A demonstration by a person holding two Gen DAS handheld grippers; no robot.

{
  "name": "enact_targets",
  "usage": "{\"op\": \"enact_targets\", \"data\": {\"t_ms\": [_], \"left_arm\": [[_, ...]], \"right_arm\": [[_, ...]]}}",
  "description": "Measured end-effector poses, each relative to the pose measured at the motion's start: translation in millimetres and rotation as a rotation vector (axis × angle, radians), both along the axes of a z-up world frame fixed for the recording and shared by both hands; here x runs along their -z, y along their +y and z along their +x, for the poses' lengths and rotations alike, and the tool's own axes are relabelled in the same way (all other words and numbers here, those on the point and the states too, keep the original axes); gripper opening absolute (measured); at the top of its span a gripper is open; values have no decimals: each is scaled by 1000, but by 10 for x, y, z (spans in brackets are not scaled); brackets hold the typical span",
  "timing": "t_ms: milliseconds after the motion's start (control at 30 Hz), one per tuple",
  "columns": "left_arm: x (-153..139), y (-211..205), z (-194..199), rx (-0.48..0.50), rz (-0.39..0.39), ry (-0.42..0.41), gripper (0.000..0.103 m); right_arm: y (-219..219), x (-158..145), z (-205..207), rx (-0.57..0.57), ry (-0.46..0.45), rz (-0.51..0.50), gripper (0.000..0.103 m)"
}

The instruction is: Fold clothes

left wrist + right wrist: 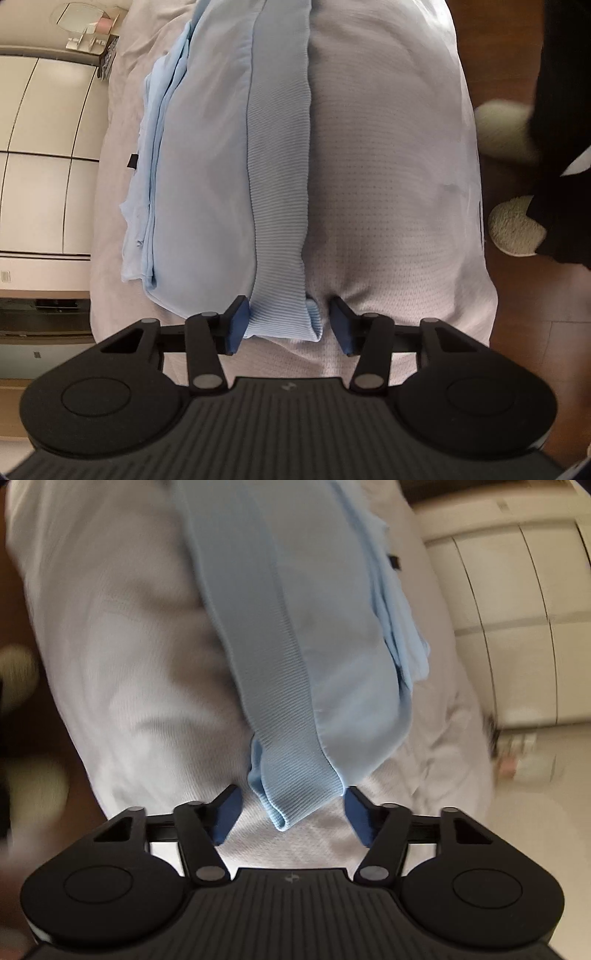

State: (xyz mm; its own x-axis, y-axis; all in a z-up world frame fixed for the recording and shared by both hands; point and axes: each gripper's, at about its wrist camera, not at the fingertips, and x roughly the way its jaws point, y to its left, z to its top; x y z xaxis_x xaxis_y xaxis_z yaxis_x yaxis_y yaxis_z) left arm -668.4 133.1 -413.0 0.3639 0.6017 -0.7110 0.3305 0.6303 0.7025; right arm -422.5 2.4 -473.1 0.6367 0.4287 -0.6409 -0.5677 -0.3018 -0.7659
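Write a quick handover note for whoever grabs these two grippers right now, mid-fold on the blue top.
Left gripper: open, straddling one end of the light blue top's ribbed hem; one pad touches it, the other stands clear.
Right gripper: open, jaws either side of the hem's other end, not pinching.
The top lies on the pale bedcover, already folded into a long narrow stack with the hem on top.
Done: lengthwise folds.
Left: probably close both grippers on the hem ends and finish the fold.

Ribbed knit hem [279, 206] on matt, dimpled cloth bed cover [388, 184].
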Motion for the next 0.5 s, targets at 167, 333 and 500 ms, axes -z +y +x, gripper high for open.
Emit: {"op": "enact_targets", "data": {"t_ms": [167,333,500], "left_arm": [[-132,-41,54,-11,-51,25,26],[-628,141,106,-66,-84,-44,4],[-1331,734,456,-248,-97,-244,5]], "right_arm": [[-31,45,200,-38,3,-30,27],[6,-392,381,-79,170,-8,4],[397,-1189,842,7,359,179,3]]}}
